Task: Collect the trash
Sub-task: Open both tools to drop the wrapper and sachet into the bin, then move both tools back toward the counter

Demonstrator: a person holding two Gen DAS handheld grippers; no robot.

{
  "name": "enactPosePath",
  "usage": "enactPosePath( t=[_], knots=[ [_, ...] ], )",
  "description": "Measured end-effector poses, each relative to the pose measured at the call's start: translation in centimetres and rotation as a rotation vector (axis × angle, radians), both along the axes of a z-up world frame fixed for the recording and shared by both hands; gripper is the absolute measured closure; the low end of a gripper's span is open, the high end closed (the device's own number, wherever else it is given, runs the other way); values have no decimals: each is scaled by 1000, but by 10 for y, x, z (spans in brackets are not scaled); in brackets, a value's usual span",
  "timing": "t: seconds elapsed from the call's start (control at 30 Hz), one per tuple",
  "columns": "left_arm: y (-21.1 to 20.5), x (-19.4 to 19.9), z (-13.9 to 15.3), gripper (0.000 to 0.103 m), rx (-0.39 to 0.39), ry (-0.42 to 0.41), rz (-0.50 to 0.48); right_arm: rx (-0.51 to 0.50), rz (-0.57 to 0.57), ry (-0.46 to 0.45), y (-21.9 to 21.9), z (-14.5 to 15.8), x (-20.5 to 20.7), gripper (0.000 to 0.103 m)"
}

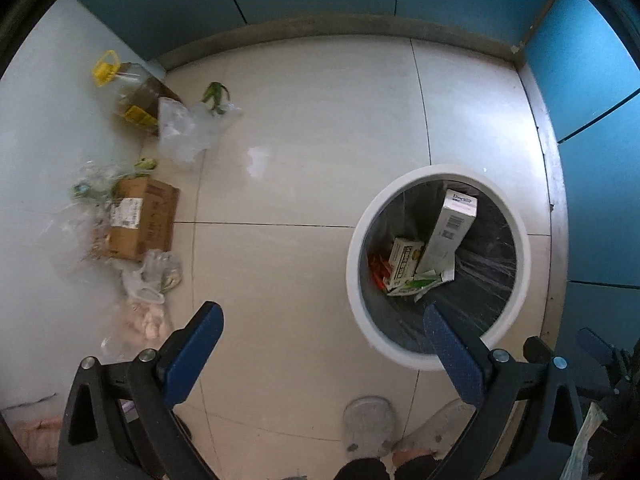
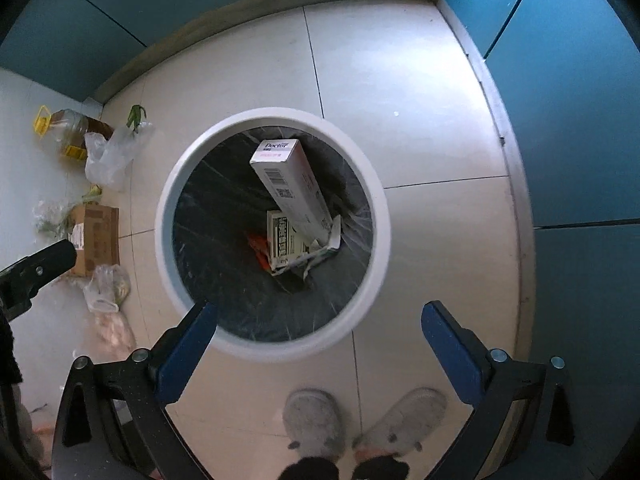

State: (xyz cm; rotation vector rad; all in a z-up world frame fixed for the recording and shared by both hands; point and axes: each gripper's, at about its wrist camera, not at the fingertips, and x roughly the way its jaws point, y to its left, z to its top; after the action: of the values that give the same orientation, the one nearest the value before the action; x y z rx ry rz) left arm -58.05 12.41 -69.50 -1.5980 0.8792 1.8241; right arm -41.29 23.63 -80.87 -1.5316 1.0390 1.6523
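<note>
Both the left gripper (image 1: pixel 320 344) and right gripper (image 2: pixel 318 340) hang spread and empty above the white bin (image 2: pixel 172 240), boxes (image 2: pixel 292 188) already inside; judged next: reach the cardboard box (image 1: pixel 144 220) at nine o'clock.

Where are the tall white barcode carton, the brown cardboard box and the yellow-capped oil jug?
tall white barcode carton (image 2: pixel 290 184), right wrist view, barcode face
brown cardboard box (image 1: pixel 148 220), left wrist view, top face
yellow-capped oil jug (image 1: pixel 134 96), left wrist view, clear body

Boxes (image 2: pixel 294 188) lie in the bin (image 2: pixel 168 216), litter (image 2: pixel 98 240) probably left of it
</note>
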Motion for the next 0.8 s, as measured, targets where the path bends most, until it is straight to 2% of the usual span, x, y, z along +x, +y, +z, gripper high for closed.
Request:
enactPosePath(
  t=[0.13, 0.33, 0.8],
  knots=[
    [-12, 8, 38, 0, 11, 5, 5, 23, 18, -11, -7, 43, 5, 0],
    [-28, 27, 115, 0, 48, 20, -20, 69, 36, -6, -17, 131, 19, 0],
    [-78, 75, 309, 0, 127, 21, -74, 155, 34, 76, -62, 383, 69, 0]
  ],
)
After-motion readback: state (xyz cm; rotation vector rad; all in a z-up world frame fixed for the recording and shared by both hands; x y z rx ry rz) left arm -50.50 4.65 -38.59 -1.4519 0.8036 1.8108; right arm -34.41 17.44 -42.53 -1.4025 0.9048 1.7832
